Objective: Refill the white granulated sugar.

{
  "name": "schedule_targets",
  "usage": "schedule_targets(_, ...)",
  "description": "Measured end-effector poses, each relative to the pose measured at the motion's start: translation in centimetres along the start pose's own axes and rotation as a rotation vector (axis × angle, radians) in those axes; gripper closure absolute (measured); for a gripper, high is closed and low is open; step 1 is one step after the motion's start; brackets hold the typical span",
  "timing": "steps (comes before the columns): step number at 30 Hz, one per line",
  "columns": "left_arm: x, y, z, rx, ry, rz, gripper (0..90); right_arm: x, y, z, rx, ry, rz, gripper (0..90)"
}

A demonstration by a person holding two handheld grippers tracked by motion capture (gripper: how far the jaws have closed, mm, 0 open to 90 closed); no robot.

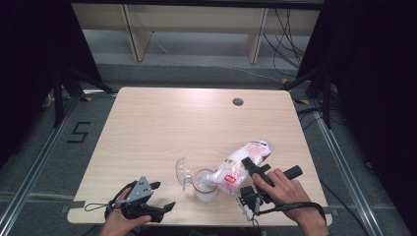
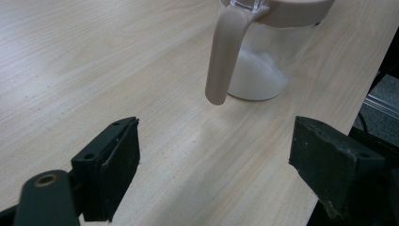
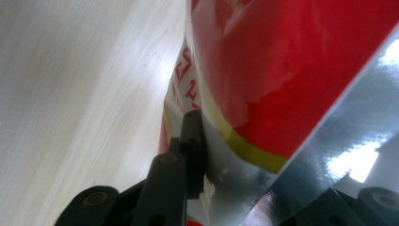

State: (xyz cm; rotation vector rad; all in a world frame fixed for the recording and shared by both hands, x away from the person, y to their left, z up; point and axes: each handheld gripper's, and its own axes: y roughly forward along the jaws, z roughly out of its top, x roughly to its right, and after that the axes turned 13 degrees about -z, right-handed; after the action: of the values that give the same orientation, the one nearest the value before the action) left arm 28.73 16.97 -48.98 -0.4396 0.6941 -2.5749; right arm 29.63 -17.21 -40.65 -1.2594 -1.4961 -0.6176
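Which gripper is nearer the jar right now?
Right. The right gripper, shut on the bag, sits beside the jar; the left gripper rests open, farther off.

Light wood table [image 1: 162,123]; clear jug [image 1: 205,185] standing near front edge, loose lid [image 1: 183,172] beside it.

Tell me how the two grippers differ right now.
The right gripper is clamped on the red and white bag, tilting it over the clear jug; the left gripper is open and holds nothing. The right is raised; the left sits low by the table edge. Both are hand-held.
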Motion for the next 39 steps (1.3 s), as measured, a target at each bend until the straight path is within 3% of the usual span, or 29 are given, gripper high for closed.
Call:
schedule_targets(3,0.18,0.09,0.01,0.019,-0.02,-0.005,16.2,0.12,0.13,-0.04,0.015,-0.017,-0.001,74.4)
schedule_targets(4,0.15,0.06,0.01,0.016,-0.016,-0.006,16.2,-0.18,-0.05,-0.08,-0.012,0.023,0.001,74.4)
schedule_targets(6,-0.01,-0.03,0.02,-0.004,-0.001,0.001,16.2,-0.16,-0.03,-0.1,-0.01,0.019,0.001,74.5)
schedule_targets(14,0.17,0.1,0.02,0.022,-0.019,-0.005,16.2,0.08,0.13,-0.24,0.009,-0.012,-0.004,74.6)
schedule_targets(15,0.17,0.1,0.02,0.022,-0.019,-0.005,16.2,-0.31,-0.08,-0.29,-0.021,0.039,-0.002,74.7)
schedule_targets(18,0.19,0.11,0.0,0.022,-0.021,-0.005,16.2,0.02,-0.01,-0.29,-0.004,0.007,-0.002,74.8)
schedule_targets(31,0.16,0.06,0.03,0.017,-0.017,-0.004,16.2,-0.23,-0.3,-0.45,-0.031,0.041,-0.002,75.3)
schedule_targets(34,0.15,0.09,0.01,0.02,-0.017,-0.005,16.2,0.06,-0.17,-0.52,-0.015,0.022,0.001,75.4)
schedule_targets(35,0.15,0.11,0.01,0.022,-0.018,-0.007,16.2,0.3,-0.07,-0.5,0.001,-0.014,0.004,75.5)
schedule_targets(38,0.17,0.07,0.01,0.016,-0.019,-0.006,16.2,0.11,-0.15,-0.53,-0.014,0.011,-0.001,75.5)
schedule_targets(39,-0.01,-0.06,0.03,-0.007,0.001,0.004,16.2,0.13,-0.15,-0.55,-0.013,0.004,0.002,75.5)
